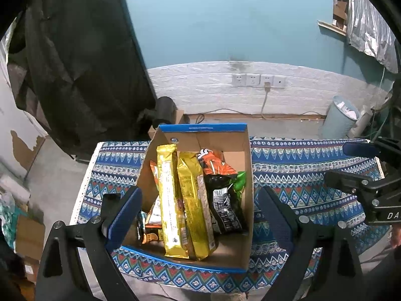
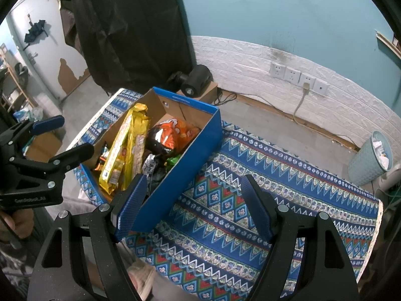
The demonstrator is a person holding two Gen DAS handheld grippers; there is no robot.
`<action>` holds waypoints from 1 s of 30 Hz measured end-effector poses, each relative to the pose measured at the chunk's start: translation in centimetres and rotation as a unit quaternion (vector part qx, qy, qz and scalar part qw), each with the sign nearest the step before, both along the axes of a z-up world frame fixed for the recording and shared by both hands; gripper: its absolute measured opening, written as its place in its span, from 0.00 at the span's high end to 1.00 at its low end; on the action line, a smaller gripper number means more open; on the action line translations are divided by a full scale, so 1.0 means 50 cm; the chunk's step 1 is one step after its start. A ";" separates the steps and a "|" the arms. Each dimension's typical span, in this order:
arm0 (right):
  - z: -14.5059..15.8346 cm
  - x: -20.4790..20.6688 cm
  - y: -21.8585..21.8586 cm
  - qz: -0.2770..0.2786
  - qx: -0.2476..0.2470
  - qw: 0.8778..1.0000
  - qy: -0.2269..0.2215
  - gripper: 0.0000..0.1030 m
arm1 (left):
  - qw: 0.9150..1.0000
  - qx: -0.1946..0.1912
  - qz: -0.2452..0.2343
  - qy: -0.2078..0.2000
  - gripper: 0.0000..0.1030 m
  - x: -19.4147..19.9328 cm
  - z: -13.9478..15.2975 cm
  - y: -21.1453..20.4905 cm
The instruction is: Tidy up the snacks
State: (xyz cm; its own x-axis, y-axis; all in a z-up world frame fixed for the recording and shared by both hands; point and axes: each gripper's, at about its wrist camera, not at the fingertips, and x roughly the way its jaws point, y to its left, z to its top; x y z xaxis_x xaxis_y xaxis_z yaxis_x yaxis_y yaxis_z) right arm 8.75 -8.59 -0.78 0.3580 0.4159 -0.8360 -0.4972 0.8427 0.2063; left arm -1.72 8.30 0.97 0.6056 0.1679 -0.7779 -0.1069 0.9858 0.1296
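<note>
Both tongs hang released – left tongs (image 1: 198,215) over the snack box (image 1: 246,175), right tongs (image 2: 193,208) beside it; straighten the gold packets (image 1: 184,200) gently.

In the cardboard box (image 1: 246,165), the two gold packets (image 1: 184,205) cover most of the orange packet (image 1: 154,173) against the left wall and the small wrappers (image 1: 150,235) near the front left corner; their print is too small to read. The left gripper's blue pad (image 1: 124,215) hides that corner's outer wall. The green packet (image 1: 238,183) shows only as a sliver behind the black packet (image 1: 223,200). The patterned cloth (image 2: 225,200) runs under the right gripper (image 2: 194,207), and its near edge is cut off by the picture's bottom. The waste bin (image 2: 368,163) contents are blurred
</note>
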 end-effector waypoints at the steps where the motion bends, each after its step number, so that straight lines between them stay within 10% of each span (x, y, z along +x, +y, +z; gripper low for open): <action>1: 0.000 0.001 0.001 0.000 0.000 1.000 0.000 0.25 | 1.000 0.000 0.000 0.001 0.08 0.000 0.000 0.000; 30: -0.006 -0.001 0.002 0.003 -0.006 1.000 0.005 0.25 | 1.000 0.019 0.002 0.004 0.08 0.000 -0.005 -0.008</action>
State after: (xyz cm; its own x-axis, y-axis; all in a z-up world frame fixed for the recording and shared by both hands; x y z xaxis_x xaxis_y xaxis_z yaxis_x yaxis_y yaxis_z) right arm 8.71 -8.50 -1.08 0.3479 0.4072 -0.8445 -0.5003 0.8424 0.2001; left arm -1.73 7.91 0.73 0.5988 0.1989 -0.7758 -0.1089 0.9799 0.1672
